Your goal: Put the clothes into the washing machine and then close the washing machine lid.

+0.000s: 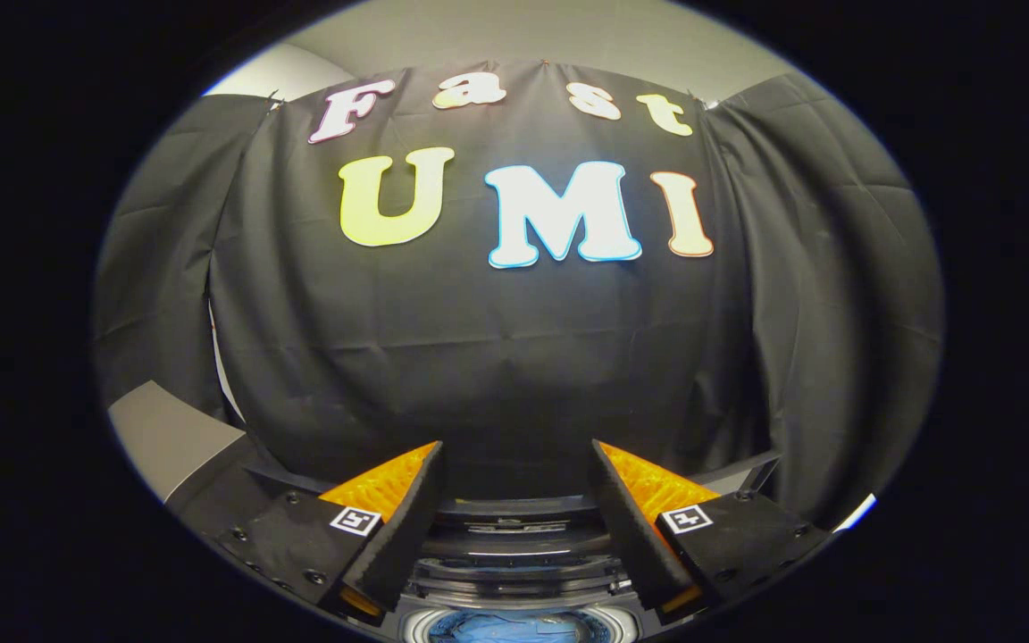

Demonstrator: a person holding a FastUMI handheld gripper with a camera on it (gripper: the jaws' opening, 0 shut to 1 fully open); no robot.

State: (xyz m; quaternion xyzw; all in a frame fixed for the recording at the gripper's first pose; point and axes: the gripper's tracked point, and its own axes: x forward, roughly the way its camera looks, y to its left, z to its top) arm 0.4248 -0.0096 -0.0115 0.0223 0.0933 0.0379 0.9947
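My gripper (pixel 514 451) is open, its two fingers spread wide with nothing between them. It is held high and faces the black cloth wall. Below and between the fingers lies the washing machine's top (pixel 514 572), with the round drum opening under them. Blue cloth (pixel 514 628) lies inside the drum. The raised lid (pixel 514 513) stands just beyond the opening, seen edge-on between the fingers.
The black cloth wall (pixel 514 357) hangs close ahead, just behind the machine. A grey panel (pixel 166 438) stands off to the left of the left finger. Thin dark bars run out sideways behind both fingers.
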